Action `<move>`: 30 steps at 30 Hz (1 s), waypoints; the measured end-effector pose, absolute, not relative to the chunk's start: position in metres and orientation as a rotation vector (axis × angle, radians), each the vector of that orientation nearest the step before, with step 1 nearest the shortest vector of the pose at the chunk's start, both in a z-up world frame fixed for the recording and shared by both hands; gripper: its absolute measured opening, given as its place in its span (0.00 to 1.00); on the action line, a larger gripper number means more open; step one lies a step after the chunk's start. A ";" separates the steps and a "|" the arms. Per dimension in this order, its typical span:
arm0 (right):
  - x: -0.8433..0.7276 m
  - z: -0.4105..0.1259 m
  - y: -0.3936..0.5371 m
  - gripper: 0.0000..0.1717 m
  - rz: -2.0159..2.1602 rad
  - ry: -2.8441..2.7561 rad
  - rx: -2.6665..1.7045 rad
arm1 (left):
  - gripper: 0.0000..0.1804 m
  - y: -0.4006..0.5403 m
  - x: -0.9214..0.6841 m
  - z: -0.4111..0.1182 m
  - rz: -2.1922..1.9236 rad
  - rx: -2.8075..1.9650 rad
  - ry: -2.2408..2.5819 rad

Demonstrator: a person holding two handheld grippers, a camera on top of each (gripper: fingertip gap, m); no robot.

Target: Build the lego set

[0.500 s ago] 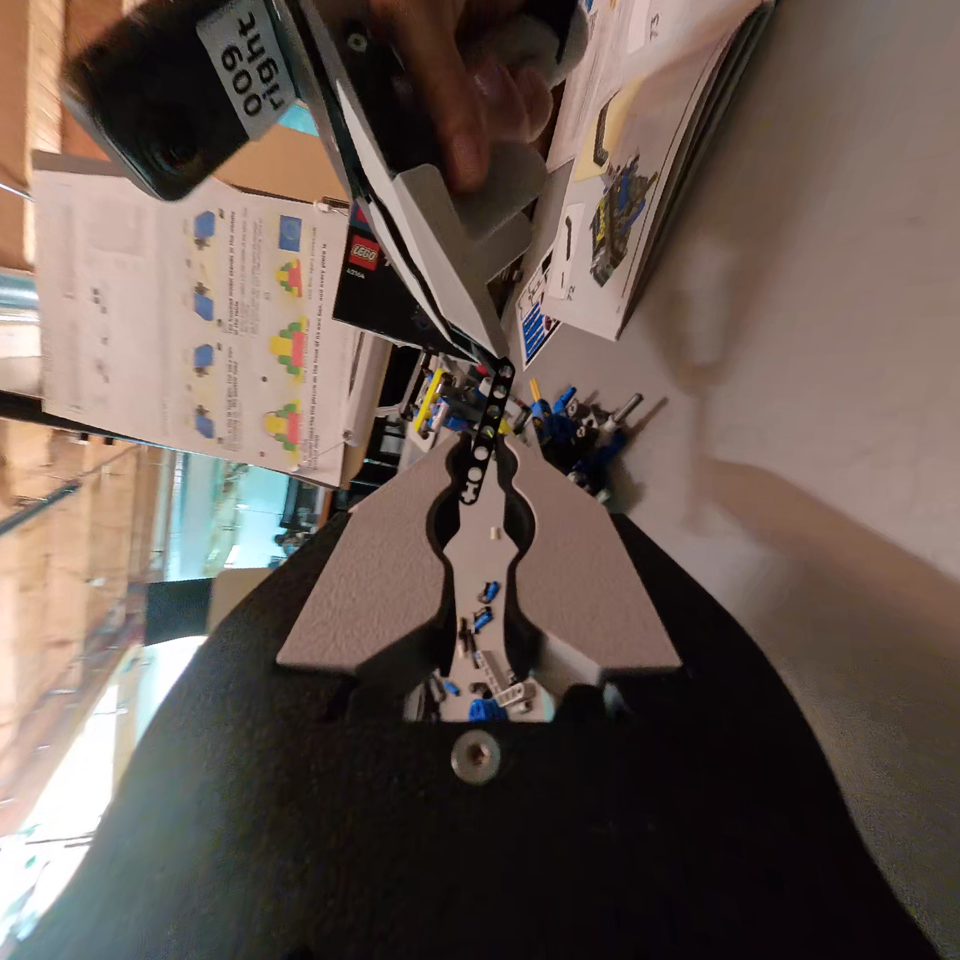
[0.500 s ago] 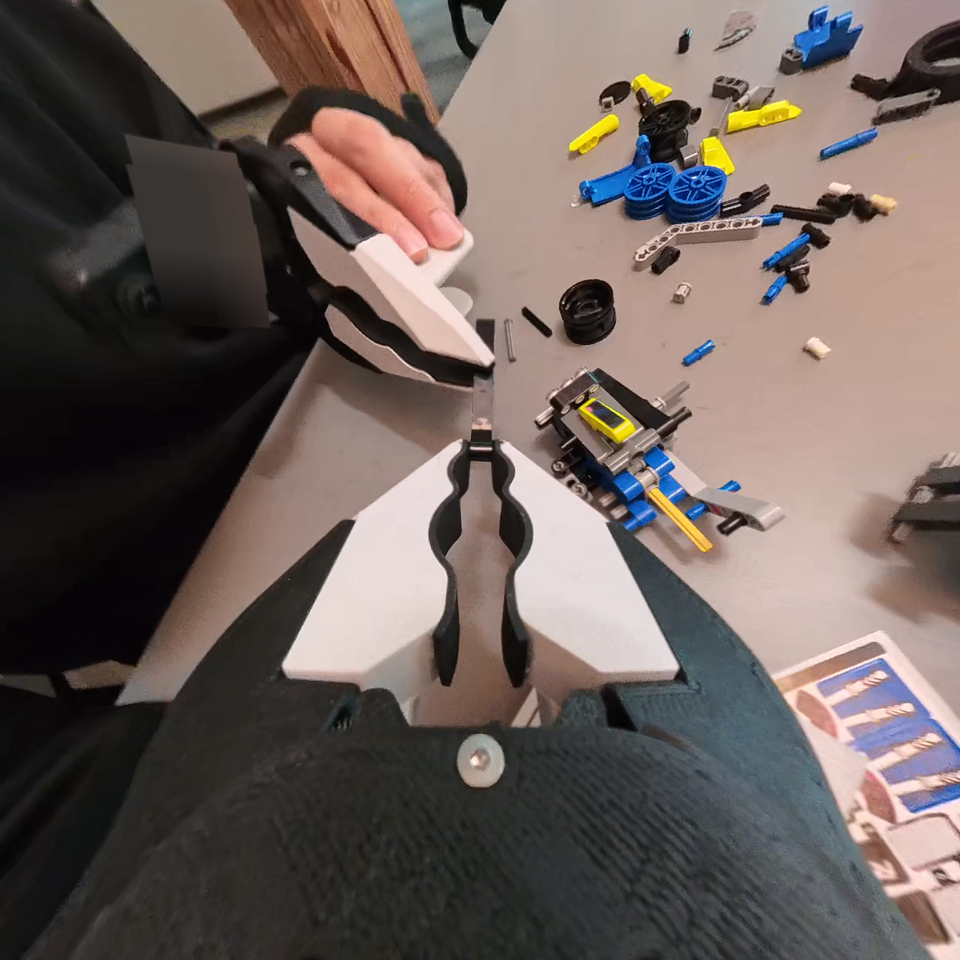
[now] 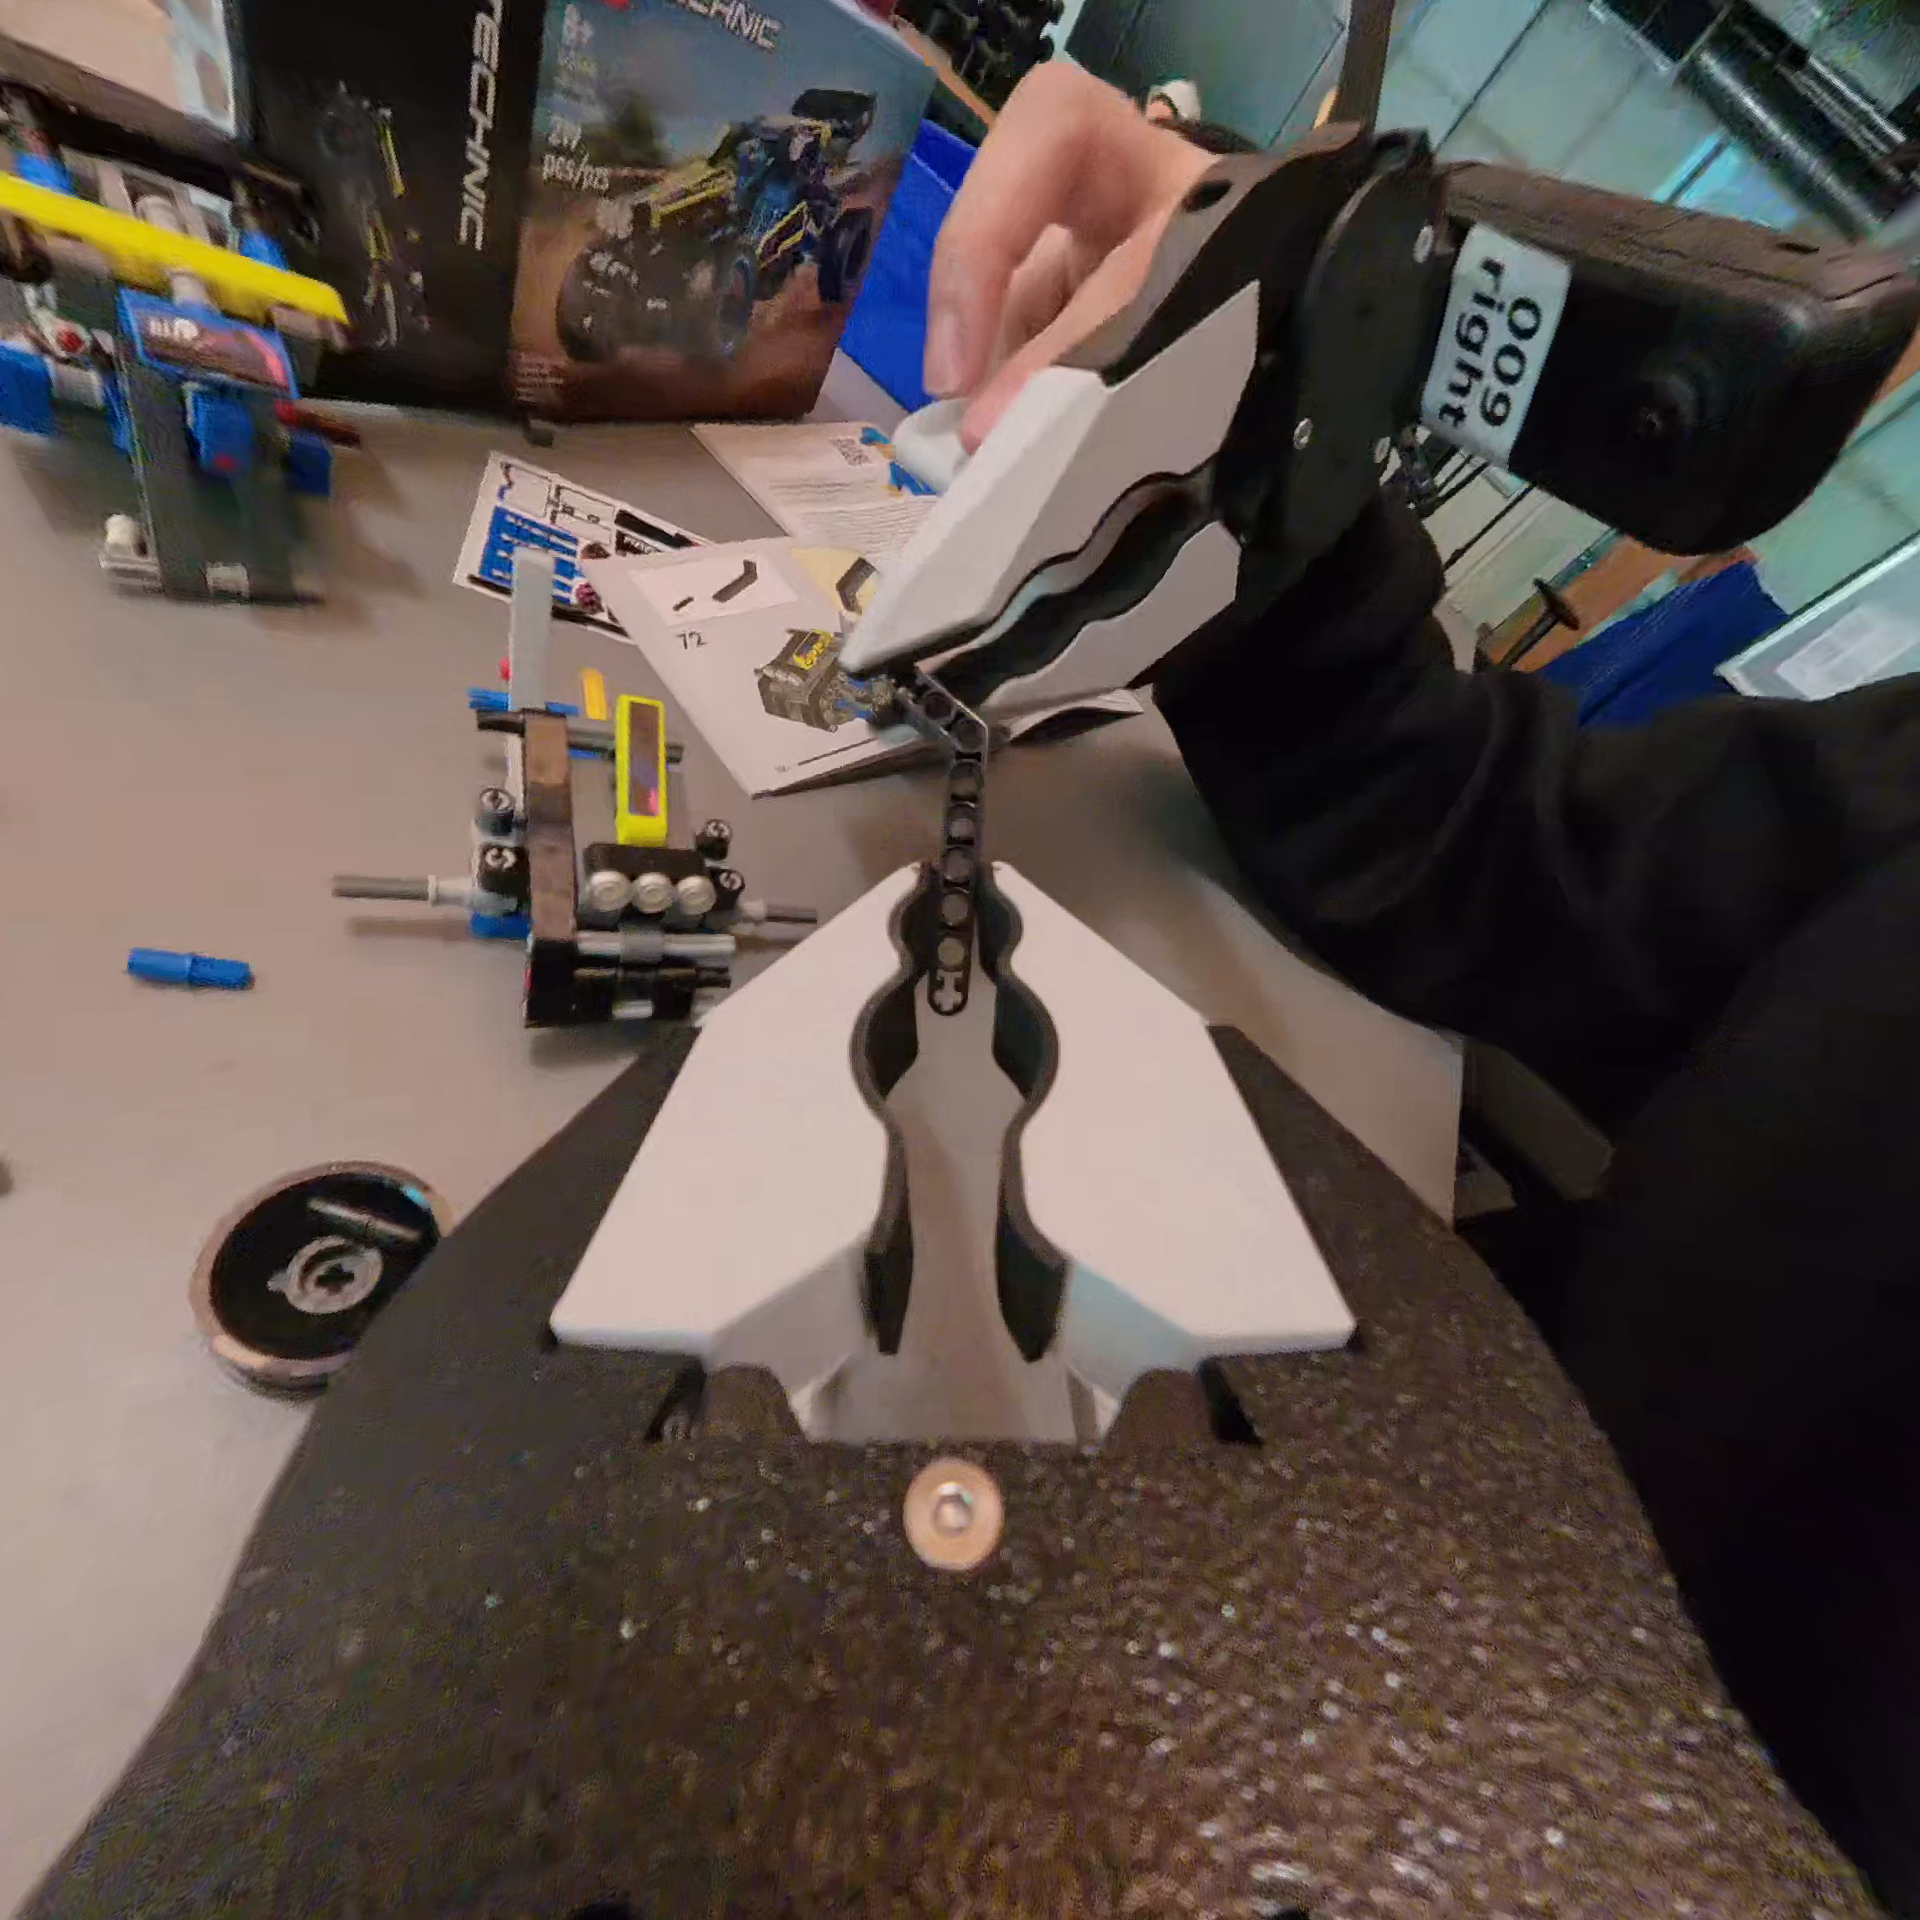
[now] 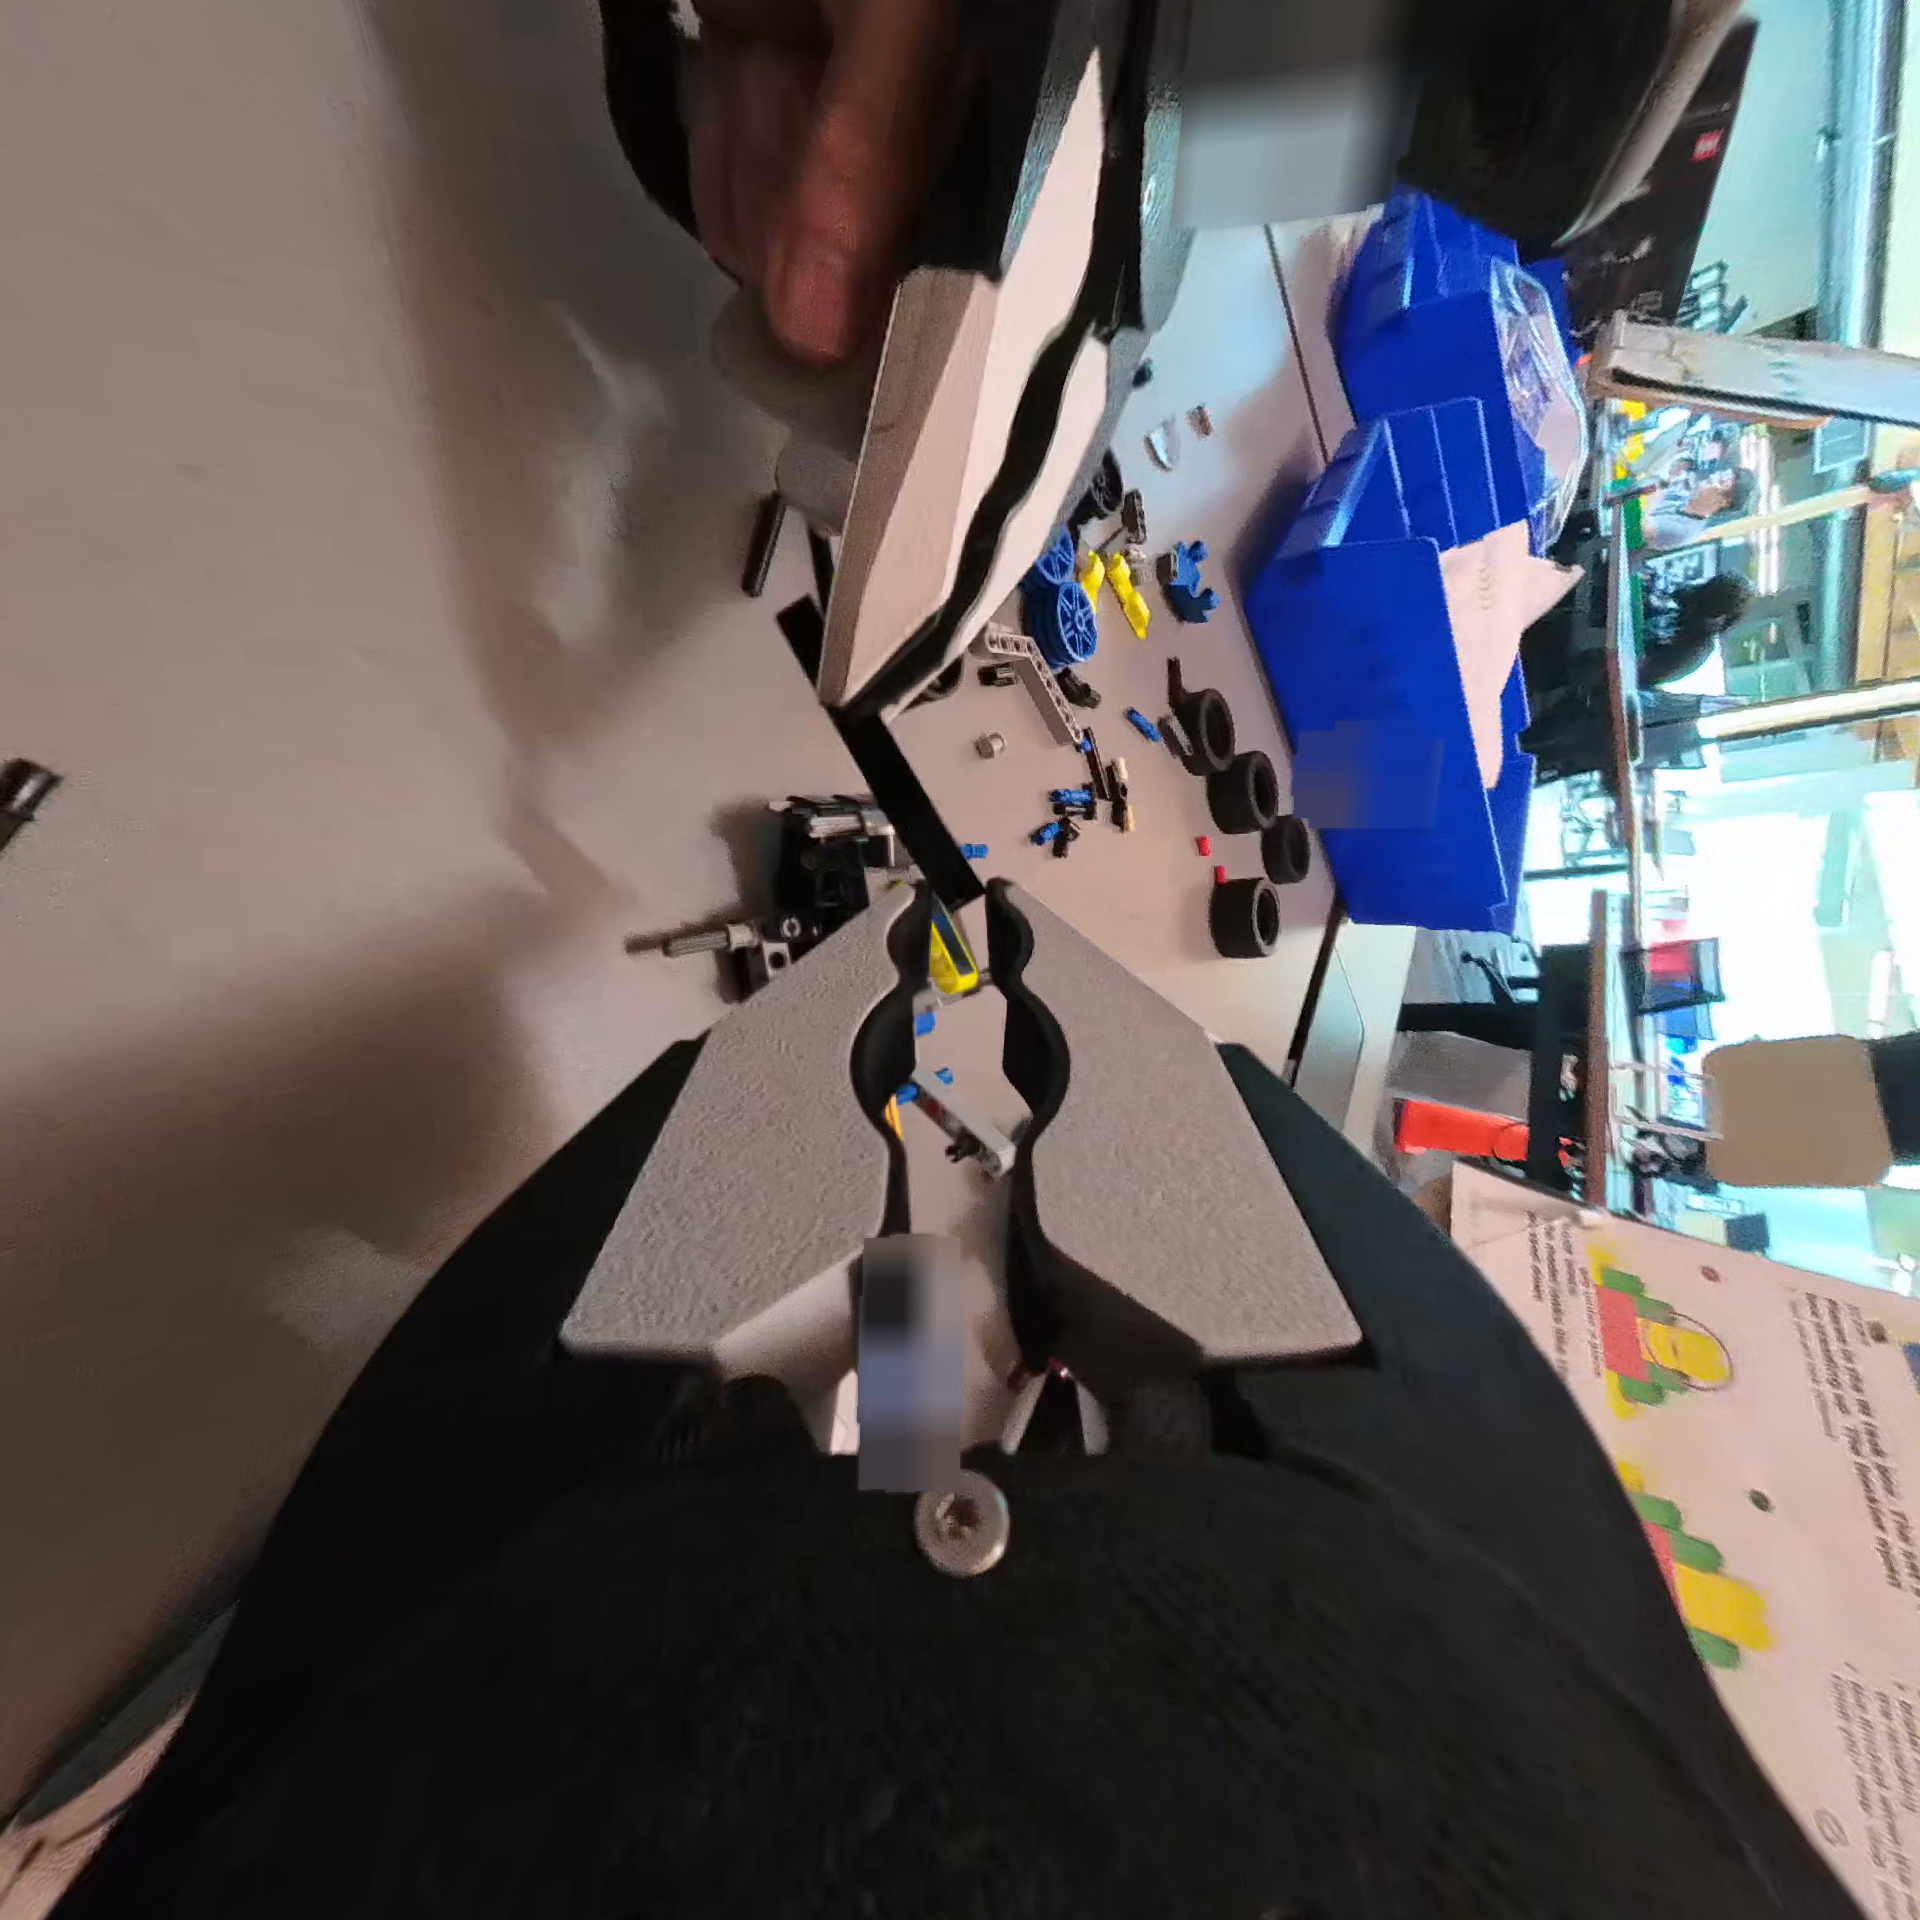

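A grey table (image 3: 208,665) stands before bright glass partitions (image 4: 1766,883).

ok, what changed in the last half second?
Both grippers rolled about a quarter turn: the left gripper now sees the table level, the right gripper sees it tipped sideways. Nothing taken or released. The black beam still spans both grippers' tips; the part-built model is still on the table.

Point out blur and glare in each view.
Left wrist view: the blue-and-yellow model at far left is smeared by blur, while the black beam is crisp. Right wrist view: the windows at right are blown out; the table looks soft, shadowed.
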State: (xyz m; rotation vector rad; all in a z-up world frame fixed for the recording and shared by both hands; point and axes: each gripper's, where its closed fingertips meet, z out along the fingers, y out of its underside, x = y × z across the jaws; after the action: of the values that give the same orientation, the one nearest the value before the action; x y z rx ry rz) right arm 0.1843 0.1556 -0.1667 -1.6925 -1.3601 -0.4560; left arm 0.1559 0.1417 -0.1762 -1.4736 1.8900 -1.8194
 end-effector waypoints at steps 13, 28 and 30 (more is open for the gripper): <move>0.168 -0.165 0.144 0.06 -0.332 -1.431 -1.668 | 0.02 0.132 0.149 -0.175 -2.165 -1.616 1.920; 0.168 -0.142 0.153 0.08 -0.393 -1.167 -1.584 | 0.02 0.130 0.143 -0.145 -2.734 -1.676 1.575; 0.172 -0.139 0.156 0.09 -0.451 -1.134 -1.576 | 0.02 0.130 0.143 -0.141 -2.811 -1.672 1.508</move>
State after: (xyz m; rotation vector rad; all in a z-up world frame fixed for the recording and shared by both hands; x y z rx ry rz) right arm 0.1722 0.1557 -0.1389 -1.5763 -1.1340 -0.4512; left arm 0.1427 0.1305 -0.1405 -1.6718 1.5081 -2.8111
